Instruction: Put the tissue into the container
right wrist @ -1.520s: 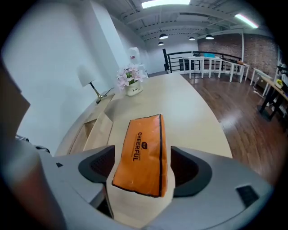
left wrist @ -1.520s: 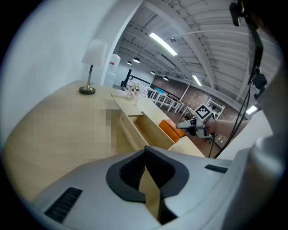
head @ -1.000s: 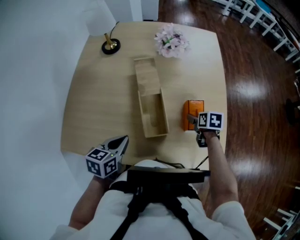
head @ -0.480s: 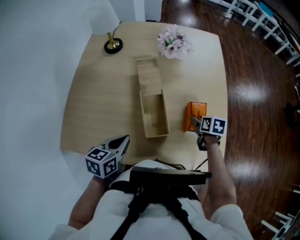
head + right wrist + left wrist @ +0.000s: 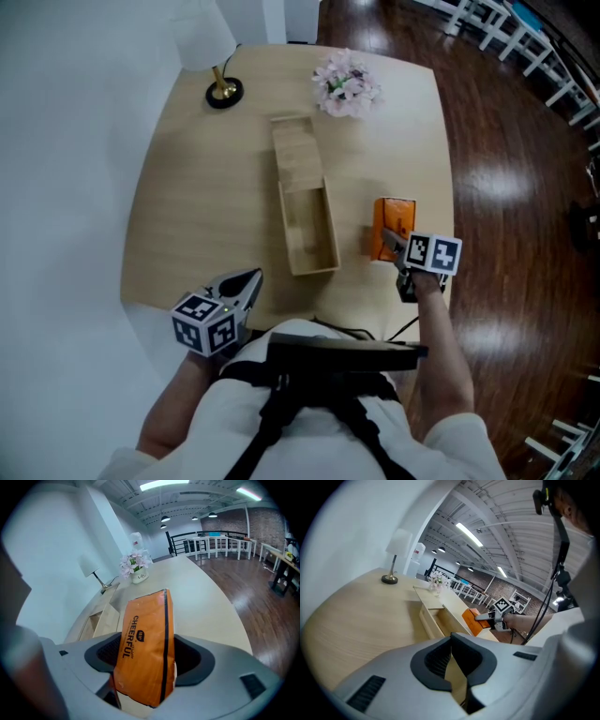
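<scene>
1. The orange tissue pack [image 5: 145, 644] stands on end between the jaws of the right claw [image 5: 390, 242], over the right side of the desk [image 5: 206, 206].
2. The right claw's jaws have just been closing and now press on the pack's two broad faces. Its printed side faces left.
3. The container [image 5: 330, 225], a long wooden box, lies just left of the pack and apart from it. A lid covers its far half and its near half is open.
4. The left claw [image 5: 246, 281] hovers at the desk's near edge with its tips together and nothing in them.
5. At the far edge, a lamp [image 5: 223, 92] stands on the left and flowers [image 5: 344, 82] on the right.
</scene>
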The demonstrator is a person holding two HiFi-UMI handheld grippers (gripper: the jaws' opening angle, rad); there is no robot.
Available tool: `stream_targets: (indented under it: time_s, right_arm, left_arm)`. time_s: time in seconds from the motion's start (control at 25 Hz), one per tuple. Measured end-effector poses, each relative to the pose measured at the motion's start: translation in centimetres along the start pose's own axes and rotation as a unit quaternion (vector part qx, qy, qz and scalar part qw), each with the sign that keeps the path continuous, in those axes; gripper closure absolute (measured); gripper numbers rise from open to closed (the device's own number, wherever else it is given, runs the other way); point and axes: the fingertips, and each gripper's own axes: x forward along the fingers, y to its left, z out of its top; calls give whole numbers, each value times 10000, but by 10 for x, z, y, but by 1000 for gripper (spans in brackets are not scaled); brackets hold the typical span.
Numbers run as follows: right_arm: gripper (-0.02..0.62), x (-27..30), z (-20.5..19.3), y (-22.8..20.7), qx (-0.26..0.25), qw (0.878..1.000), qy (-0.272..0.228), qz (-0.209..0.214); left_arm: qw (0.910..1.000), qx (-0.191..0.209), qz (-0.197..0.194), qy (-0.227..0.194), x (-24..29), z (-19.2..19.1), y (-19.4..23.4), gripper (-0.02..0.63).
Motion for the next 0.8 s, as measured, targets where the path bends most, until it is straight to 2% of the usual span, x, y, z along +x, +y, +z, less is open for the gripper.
stream_targets:
  time_s: [0.48,0.8]
  right_arm:
    - [261,-14,15,29,-108,9998,-149,122]
    - [262,-20,32,63,-298,9987,-277,298]
  left_arm:
    - [9999,-14,-115,-64,-5,4,0,614]
    - [9998,-15,-144,-125,-10,9,6,614]
